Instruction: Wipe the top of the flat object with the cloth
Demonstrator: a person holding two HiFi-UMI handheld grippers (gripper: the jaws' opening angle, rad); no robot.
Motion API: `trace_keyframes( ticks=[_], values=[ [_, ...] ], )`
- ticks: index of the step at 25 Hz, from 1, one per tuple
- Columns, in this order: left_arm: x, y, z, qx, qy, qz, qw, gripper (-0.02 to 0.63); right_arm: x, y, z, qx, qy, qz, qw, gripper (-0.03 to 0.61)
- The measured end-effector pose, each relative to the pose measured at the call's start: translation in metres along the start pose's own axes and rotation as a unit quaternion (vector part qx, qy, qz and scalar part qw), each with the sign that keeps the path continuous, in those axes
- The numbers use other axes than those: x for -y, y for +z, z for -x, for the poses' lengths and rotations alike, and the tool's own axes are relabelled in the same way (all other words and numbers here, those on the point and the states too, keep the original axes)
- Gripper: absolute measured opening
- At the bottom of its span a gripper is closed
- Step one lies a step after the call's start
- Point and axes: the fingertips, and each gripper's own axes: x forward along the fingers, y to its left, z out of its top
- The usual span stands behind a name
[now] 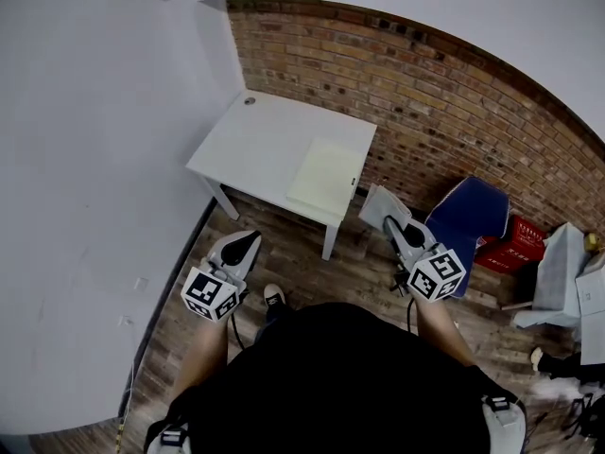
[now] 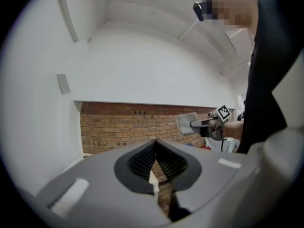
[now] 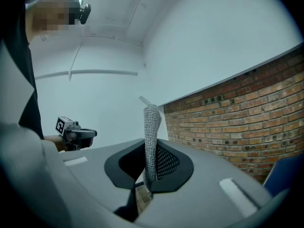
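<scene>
A pale yellow flat sheet [image 1: 324, 175] lies on the right part of a small white table [image 1: 260, 138] against the brick wall. My right gripper [image 1: 388, 222] is held in the air to the right of the table's front corner and is shut on a grey mesh cloth [image 1: 381, 203]. In the right gripper view the cloth [image 3: 151, 127] stands up edge-on from between the jaws. My left gripper [image 1: 248, 241] hovers in front of the table, shut and with nothing in it. The left gripper view also shows the cloth [image 2: 187, 123] held out ahead.
A brick wall [image 1: 444, 112] runs behind the table and a white wall [image 1: 85, 159] stands on the left. A blue chair [image 1: 470, 218], a red crate [image 1: 515, 244] and pale bags [image 1: 560, 274] stand to the right on the wooden floor [image 1: 302, 253].
</scene>
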Motion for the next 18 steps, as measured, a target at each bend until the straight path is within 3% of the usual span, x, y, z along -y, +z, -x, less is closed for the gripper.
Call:
trace_keyframes(
  ticks=[11,18],
  values=[
    [-0.054,-0.01,-0.024,-0.009,0.0,0.012,0.9999,0.003,0.019,-0.001,-0.05,-0.006,-0.009,-0.01,1.0,0.009],
    [-0.064,-0.013,-0.042,-0.01,0.002,0.022,0.9997,0.003,0.034,-0.008,-0.059,-0.017,-0.01,-0.019,1.0,0.009]
  ],
)
